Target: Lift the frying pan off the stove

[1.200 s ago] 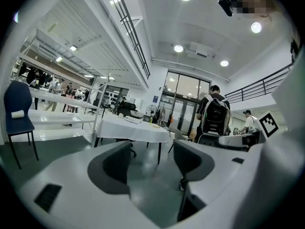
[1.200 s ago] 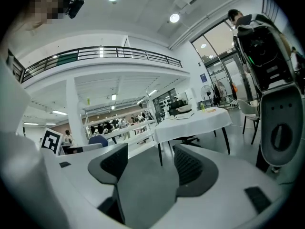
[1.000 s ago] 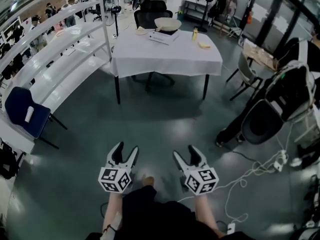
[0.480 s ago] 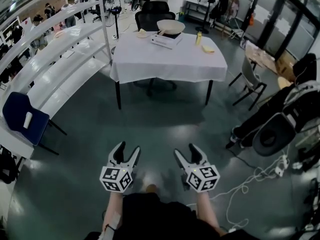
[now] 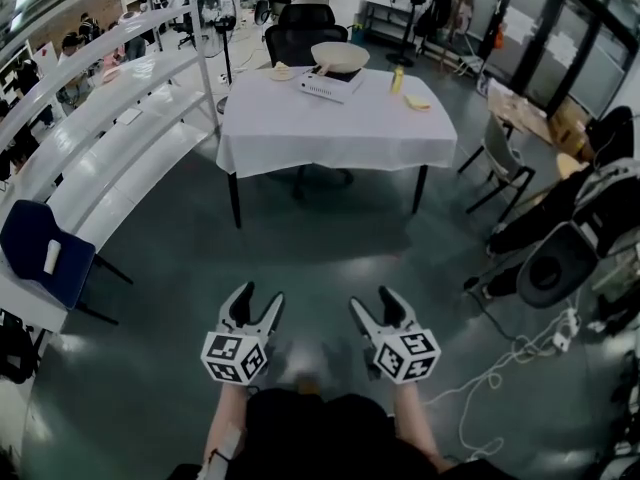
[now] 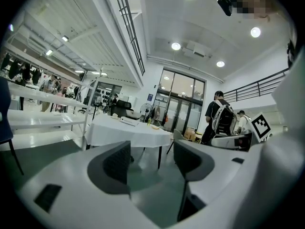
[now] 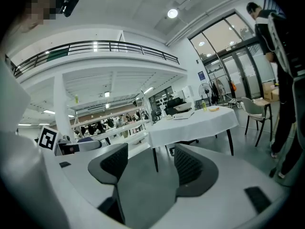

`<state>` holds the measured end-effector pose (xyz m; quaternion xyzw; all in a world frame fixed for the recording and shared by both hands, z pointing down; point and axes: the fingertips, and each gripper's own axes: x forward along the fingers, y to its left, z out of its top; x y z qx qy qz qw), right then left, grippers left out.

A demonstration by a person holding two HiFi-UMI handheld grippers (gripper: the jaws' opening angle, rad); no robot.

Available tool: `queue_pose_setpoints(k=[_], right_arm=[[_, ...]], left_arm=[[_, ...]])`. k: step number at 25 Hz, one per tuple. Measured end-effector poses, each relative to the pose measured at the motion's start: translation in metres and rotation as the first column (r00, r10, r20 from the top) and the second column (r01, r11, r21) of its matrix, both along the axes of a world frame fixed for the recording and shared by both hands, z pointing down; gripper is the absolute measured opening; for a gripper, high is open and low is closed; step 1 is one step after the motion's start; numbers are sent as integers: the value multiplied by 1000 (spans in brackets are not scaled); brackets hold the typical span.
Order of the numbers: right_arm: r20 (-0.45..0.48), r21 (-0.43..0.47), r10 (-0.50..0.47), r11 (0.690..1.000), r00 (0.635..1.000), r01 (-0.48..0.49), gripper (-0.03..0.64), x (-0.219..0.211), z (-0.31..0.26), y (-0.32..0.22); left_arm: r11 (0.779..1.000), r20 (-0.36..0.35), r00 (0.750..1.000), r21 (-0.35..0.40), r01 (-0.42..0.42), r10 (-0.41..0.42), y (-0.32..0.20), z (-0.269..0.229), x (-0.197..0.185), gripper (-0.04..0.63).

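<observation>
A cream frying pan [image 5: 340,55] rests on a flat white stove [image 5: 326,85] at the far side of a white-clothed table [image 5: 335,128], well ahead of me. Both grippers hang low over the floor, far short of the table. My left gripper [image 5: 253,306] is open with nothing between its jaws. My right gripper [image 5: 378,306] is open and empty too. In the left gripper view the table [image 6: 128,132] shows small beyond the gripper [image 6: 151,162]; in the right gripper view the pan [image 7: 183,107] sits tiny on the table [image 7: 200,123] past the gripper [image 7: 151,164].
A yellow bottle [image 5: 396,78] and small yellow items lie on the table. Black office chairs [image 5: 305,23] stand behind it. White shelving [image 5: 90,118] and a blue chair [image 5: 45,248] line the left. A seated person [image 5: 575,223], chairs and floor cables [image 5: 500,368] fill the right.
The view has shifted a little, so the table sits slightly nearer and more centred. Both grippers keep the same open pose low in front of me.
</observation>
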<state>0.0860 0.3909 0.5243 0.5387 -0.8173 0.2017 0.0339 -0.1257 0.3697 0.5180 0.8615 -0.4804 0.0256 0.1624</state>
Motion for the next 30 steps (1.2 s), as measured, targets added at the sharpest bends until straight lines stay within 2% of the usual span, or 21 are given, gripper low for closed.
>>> queue_pose_setpoints(k=[5, 18, 24, 30], right_arm=[[6, -15, 4, 1000, 1000, -4, 282, -7, -1, -2], [9, -53, -7, 999, 1000, 7, 282, -14, 14, -16], [4, -75, -29, 997, 1000, 29, 282, -11, 24, -48], [-10, -66, -59, 996, 998, 59, 282, 2, 25, -103]], left_arm=[[1000, -16, 1000, -11, -12, 11, -1, 0, -4, 265], [997, -17, 997, -42, 69, -70, -12, 15, -29, 265], [995, -6, 996, -47, 87, -88, -41, 18, -28, 265], [994, -5, 994, -44, 105, -105, -94, 15, -17, 265]])
